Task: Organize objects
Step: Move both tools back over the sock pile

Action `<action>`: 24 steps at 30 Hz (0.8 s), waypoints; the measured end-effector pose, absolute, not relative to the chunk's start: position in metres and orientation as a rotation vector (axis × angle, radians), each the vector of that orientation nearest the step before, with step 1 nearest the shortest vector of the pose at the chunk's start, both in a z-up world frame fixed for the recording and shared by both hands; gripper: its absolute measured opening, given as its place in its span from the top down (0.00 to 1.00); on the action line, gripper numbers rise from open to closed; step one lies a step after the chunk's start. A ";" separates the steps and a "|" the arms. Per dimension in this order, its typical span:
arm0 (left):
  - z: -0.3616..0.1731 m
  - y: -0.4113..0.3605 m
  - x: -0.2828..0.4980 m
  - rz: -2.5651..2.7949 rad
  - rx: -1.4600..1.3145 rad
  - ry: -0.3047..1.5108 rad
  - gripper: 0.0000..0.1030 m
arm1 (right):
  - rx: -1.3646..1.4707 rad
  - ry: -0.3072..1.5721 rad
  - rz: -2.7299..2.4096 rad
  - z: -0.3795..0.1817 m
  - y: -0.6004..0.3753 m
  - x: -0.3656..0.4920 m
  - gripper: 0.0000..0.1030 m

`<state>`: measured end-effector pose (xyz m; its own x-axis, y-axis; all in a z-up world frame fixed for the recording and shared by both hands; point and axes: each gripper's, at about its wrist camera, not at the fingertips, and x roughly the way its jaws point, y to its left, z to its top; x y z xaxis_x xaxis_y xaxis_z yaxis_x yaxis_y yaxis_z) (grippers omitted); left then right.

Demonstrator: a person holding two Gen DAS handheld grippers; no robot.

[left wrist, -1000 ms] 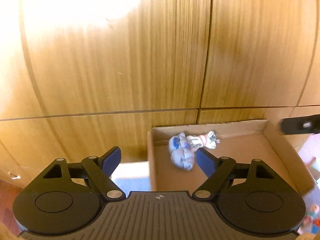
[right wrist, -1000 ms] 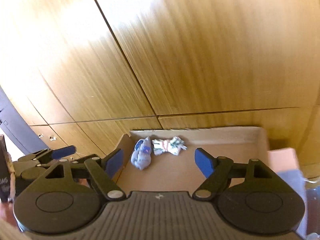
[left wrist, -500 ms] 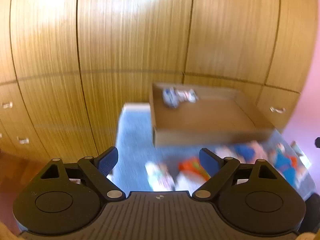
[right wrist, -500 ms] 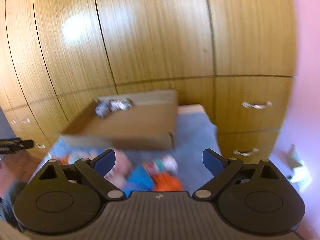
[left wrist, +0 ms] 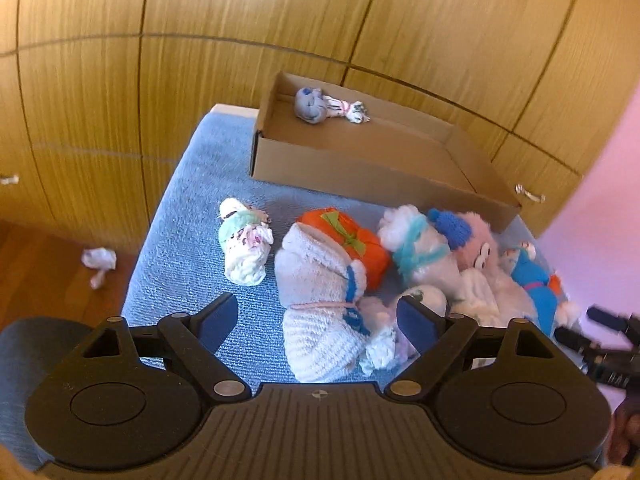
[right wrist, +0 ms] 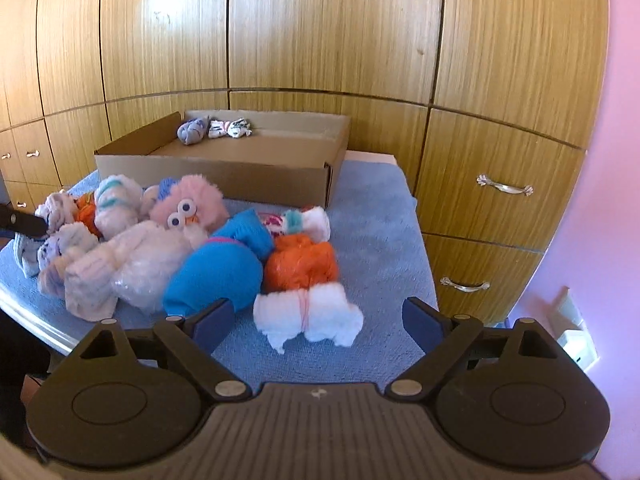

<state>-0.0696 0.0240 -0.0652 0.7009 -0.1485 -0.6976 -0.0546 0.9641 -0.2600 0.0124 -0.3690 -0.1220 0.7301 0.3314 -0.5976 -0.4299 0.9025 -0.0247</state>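
Left hand-held gripper [left wrist: 318, 320]: spread wide, holding nothing, blue pads hovering over a fluffy white rolled sock bundle [left wrist: 320, 320] with blue trim and a thin pink tie. Just behind, touching it, an orange knit roll [left wrist: 360, 240] with a green bow shape; to the side, apart, a small white-and-mint bundle [left wrist: 244, 248].

Right hand-held gripper [right wrist: 318, 320]: likewise spread wide and empty, poised above a white terry bundle [right wrist: 308, 316] cinched by a pink band. Against that bundle, a fuzzy orange roll [right wrist: 300, 264]; beside it a smooth bright-blue roll [right wrist: 216, 276]; further in the heap, a shaggy pink bundle [right wrist: 188, 204] with googly eyes.

All heaped on a looped blue towel-textured surface [right wrist: 376, 240]. At its far edge, a shallow rectangular cardboard box [right wrist: 240, 172], plain brown, holding only a grey-blue balled sock [right wrist: 192, 130] and a white patterned pair [right wrist: 230, 128] touching in the back corner.

Behind: wood-grain cabinet doors [right wrist: 320, 28], drawers with curved metal handles [right wrist: 504, 186]. On the wooden floor [left wrist: 40, 272], a crumpled white scrap [left wrist: 98, 260].
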 end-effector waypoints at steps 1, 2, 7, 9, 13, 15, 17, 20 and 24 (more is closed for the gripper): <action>-0.064 0.026 -0.071 -0.050 -0.291 0.800 0.13 | -0.163 0.628 0.423 -0.124 -0.370 0.012 0.13; -0.066 0.030 -0.069 -0.051 -0.320 0.806 0.13 | -0.161 0.628 0.427 -0.126 -0.370 0.012 0.13; -0.071 0.041 -0.062 -0.051 -0.413 0.834 0.14 | -0.175 0.630 0.435 -0.131 -0.365 0.014 0.13; -0.073 0.041 -0.057 -0.059 -0.438 0.842 0.15 | -0.174 0.634 0.434 -0.133 -0.364 0.017 0.14; -0.078 0.040 -0.050 -0.064 -0.470 0.855 0.19 | -0.175 0.652 0.435 -0.137 -0.362 0.022 0.18; -0.079 0.039 -0.047 -0.069 -0.475 0.854 0.21 | -0.172 0.663 0.434 -0.139 -0.363 0.024 0.21; -0.079 0.040 -0.045 -0.074 -0.502 0.855 0.29 | -0.159 0.661 0.436 -0.139 -0.365 0.024 0.24; -0.080 0.041 -0.042 -0.075 -0.542 0.862 0.39 | -0.155 0.656 0.438 -0.139 -0.366 0.024 0.31; -0.080 0.042 -0.041 -0.064 -0.550 0.860 0.45 | -0.150 0.652 0.454 -0.138 -0.366 0.025 0.37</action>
<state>-0.0407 0.0421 -0.0796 0.6595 -0.2704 -0.7014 -0.1631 0.8594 -0.4847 0.0251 -0.3660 -0.1375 0.7014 0.3600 -0.6152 -0.4524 0.8918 0.0061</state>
